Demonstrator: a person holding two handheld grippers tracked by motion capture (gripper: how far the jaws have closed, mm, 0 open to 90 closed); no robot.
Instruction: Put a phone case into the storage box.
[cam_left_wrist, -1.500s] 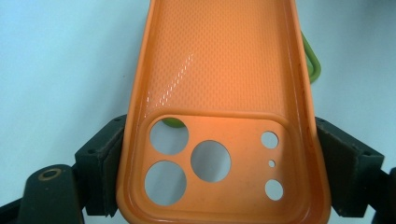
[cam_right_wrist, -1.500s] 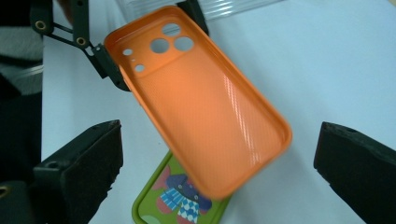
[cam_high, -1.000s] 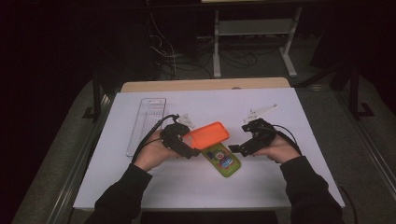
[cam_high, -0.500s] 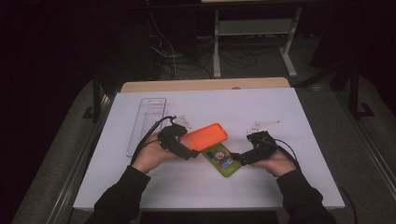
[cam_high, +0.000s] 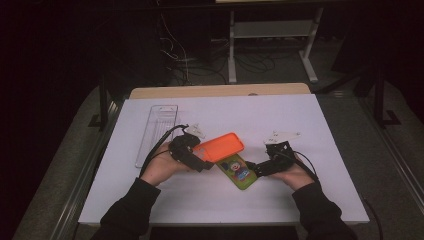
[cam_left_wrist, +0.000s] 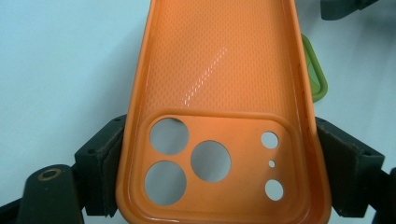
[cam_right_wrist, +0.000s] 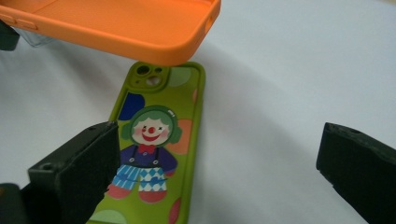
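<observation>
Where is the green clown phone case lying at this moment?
In the high view the green clown phone case lies flat on the white table, near its front middle, partly under the orange case held by the left gripper, with the open right gripper at its right end.

High overhead forward-down; two close claw-mounted views, all sharing orange case (cam_high: 221, 147).
</observation>
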